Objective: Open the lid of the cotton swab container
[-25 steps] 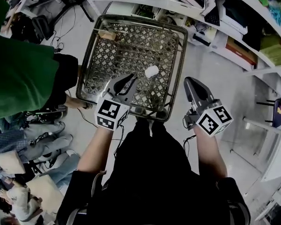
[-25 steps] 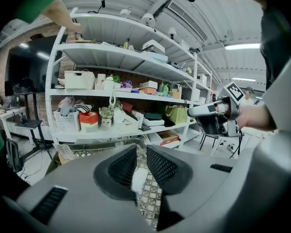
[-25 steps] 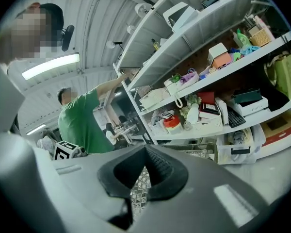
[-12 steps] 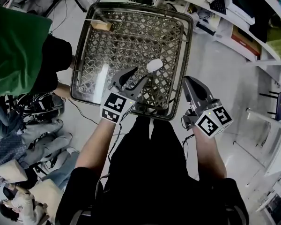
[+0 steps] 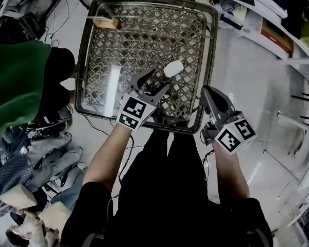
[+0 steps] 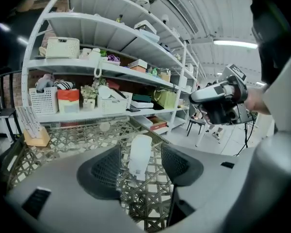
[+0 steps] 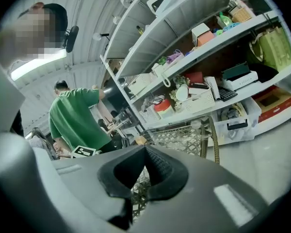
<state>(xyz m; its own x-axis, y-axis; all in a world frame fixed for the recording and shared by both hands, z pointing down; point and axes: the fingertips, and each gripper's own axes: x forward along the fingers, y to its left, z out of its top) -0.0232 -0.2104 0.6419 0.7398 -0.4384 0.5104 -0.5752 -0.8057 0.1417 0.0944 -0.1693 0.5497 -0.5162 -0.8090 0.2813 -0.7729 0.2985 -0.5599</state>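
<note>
I have the left gripper over the near part of the lattice surface, released; its jaws have just been opening and now stand wide, with nothing between the pads yet. The white cotton swab container sits just beyond its tips, slightly to the right, near the middle of the surface. In the left gripper view the container lines up with the gap and looks to stand upright, though I cannot make out where its lid meets the body. The right gripper hangs off the near right edge of the surface, clenched on nothing; its own view shows the pads pressed together with only lattice behind them.

I judge this to be the approach to steady the body, so the task itself is hardly begun. To do it well I would ease the left gripper forward until the pads bracket the lower body, leaving the lid free; close gently, since a light plastic tub will likely skid or tip on that weave; keep it pressed down. Then I would bring the right gripper across to work the lid's edge; it must open first if the lid needs pinching. The tan box at the far left corner is well apart and no concern.
</note>
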